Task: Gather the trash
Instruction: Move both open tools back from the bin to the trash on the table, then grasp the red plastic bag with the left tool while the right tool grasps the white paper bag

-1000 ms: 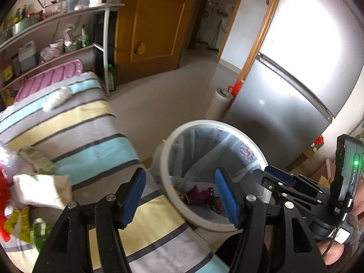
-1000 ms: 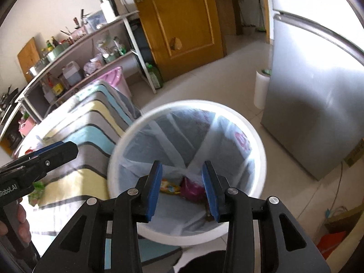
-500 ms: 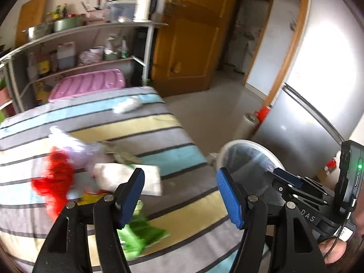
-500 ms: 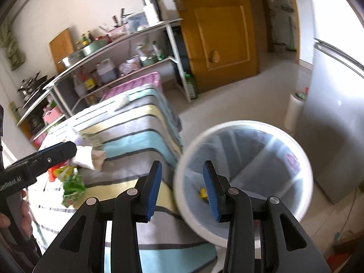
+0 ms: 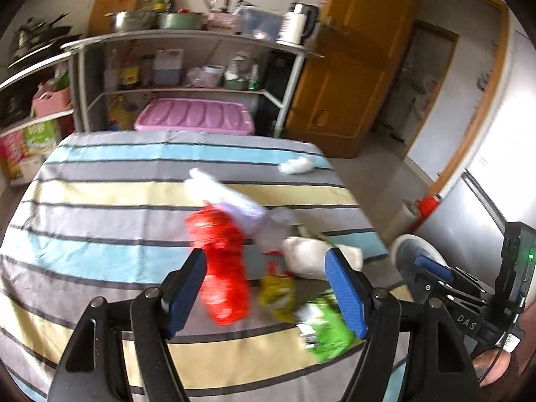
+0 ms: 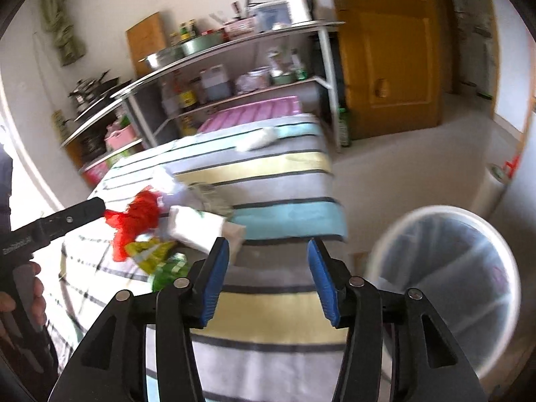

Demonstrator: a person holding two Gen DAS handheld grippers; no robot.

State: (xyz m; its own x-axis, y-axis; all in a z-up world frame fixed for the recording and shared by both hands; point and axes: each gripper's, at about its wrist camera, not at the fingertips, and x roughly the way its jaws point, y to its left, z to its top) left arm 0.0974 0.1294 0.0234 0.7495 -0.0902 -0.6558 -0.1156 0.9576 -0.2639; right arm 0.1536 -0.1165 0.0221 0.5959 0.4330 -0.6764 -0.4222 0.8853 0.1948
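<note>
Trash lies in a heap on the striped tablecloth (image 5: 100, 201): a red plastic bag (image 5: 221, 268), a white packet (image 5: 308, 258), a yellow wrapper (image 5: 278, 294), a green wrapper (image 5: 328, 328) and a white wad (image 5: 296, 166) farther back. My left gripper (image 5: 268, 291) is open and empty, just above the heap. My right gripper (image 6: 268, 278) is open and empty over the table's near right part. The red bag (image 6: 137, 217), white packet (image 6: 197, 227) and the white lined bin (image 6: 445, 274) show in the right wrist view.
The bin (image 5: 412, 251) stands on the floor right of the table, near a grey fridge (image 5: 485, 207). A metal shelf rack (image 5: 187, 67) with pots and bottles and a pink crate lid (image 5: 194, 117) stand behind the table. A wooden door (image 5: 355, 67) is at the back right.
Both grippers swung left from above the bin to over the table. The right gripper's jaws opened wider. The trash heap now lies in front of the left gripper.
</note>
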